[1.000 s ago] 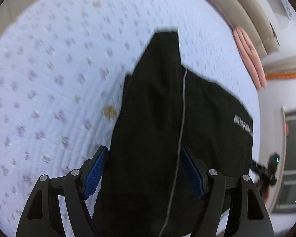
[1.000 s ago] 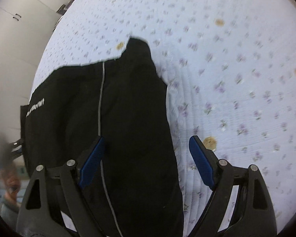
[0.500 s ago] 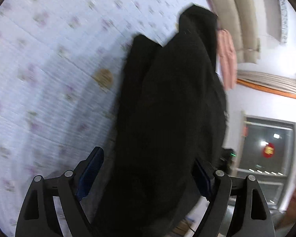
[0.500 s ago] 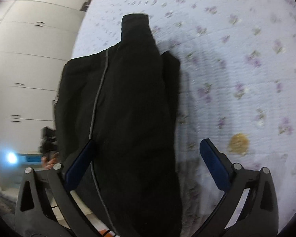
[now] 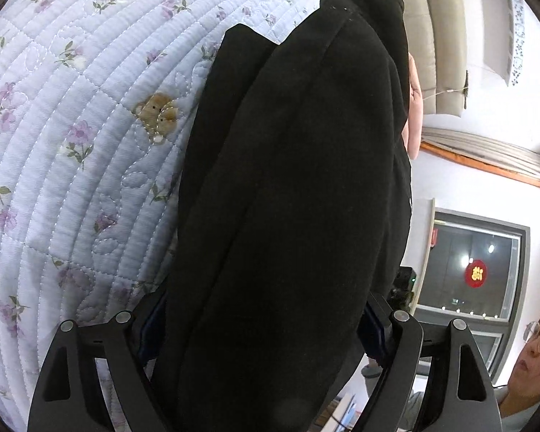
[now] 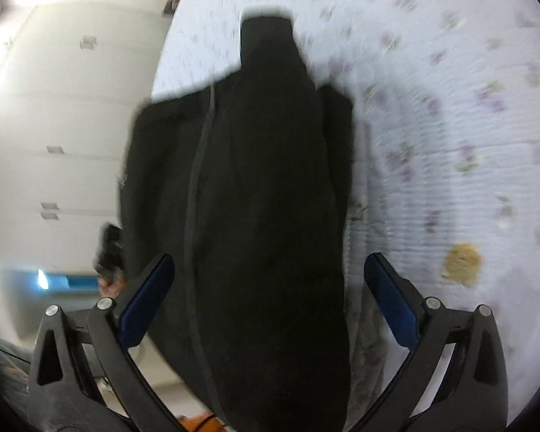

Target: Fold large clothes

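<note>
Since a second ago we have raised both grippers: the black garment (image 5: 288, 198), which lay spread on the floral quilt (image 5: 72, 144) with its white lettering showing, now hangs bunched and lifted, and the room's wall and window have swung into the left wrist view. Its long axis runs straight ahead from both grippers toward the narrow far end, which seems to trail near the quilt, though blur in the right wrist view leaves that unsure. Our left gripper (image 5: 266, 327) has cloth filling the whole gap between its fingers, so we judge it clamped on the garment. Our right gripper (image 6: 266, 295) shows blue pads (image 6: 145, 298) standing wide of the cloth, yet the fabric hangs from it; we cannot tell its hold. Neither hand is clearly nearer.
</note>
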A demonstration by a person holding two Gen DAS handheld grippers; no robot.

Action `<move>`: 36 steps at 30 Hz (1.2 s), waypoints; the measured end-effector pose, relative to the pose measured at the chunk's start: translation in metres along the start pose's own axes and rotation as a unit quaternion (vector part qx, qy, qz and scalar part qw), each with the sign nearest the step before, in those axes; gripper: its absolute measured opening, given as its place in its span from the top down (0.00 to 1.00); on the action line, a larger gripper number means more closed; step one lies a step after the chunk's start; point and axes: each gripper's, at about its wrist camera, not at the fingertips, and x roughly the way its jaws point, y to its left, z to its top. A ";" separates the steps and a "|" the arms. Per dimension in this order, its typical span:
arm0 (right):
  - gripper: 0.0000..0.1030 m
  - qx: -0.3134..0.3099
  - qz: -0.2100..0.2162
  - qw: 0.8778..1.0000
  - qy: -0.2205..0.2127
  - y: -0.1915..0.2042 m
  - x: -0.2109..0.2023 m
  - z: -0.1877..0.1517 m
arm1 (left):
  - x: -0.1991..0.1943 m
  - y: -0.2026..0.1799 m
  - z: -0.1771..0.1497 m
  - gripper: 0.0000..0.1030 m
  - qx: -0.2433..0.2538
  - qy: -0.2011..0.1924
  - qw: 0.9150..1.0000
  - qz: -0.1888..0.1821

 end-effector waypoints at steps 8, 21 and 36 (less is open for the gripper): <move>0.33 -0.056 0.051 0.997 0.018 0.022 0.031 0.005 | 0.011 -0.024 -0.002 0.17 0.009 -0.027 0.999 0.041; 0.71 -0.127 0.009 0.989 -0.069 0.115 -0.022 -0.054 | -0.042 -0.153 -0.081 0.66 0.187 -0.128 0.972 0.066; 0.70 -0.136 -0.062 0.984 -0.092 0.177 -0.061 -0.134 | -0.138 -0.155 -0.195 0.66 0.240 -0.096 0.966 0.019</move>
